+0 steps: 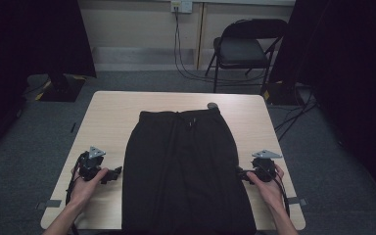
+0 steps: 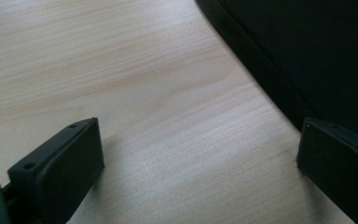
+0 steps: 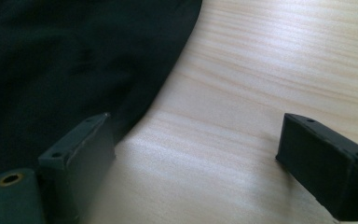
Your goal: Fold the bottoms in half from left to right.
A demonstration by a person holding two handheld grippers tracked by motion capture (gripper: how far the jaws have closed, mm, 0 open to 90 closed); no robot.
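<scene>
A pair of black trousers (image 1: 183, 171) lies flat down the middle of the light wooden table (image 1: 112, 110), waistband at the far end, legs running off the near edge. My left gripper (image 1: 116, 172) rests on the table just left of the trousers, open, bare wood between its jaws. In the left gripper view (image 2: 200, 154) the dark cloth (image 2: 307, 51) lies at the right, reaching the right jaw. My right gripper (image 1: 240, 174) sits at the trousers' right edge, open. In the right gripper view (image 3: 196, 149) the cloth (image 3: 65, 65) lies by the left jaw.
A small grey object (image 1: 212, 105) lies at the table's far edge behind the waistband. A black folding chair (image 1: 245, 49) stands beyond the table. Cables (image 1: 293, 117) trail on the grey carpet at the right. Tape tabs (image 1: 53, 203) mark the table's near corners.
</scene>
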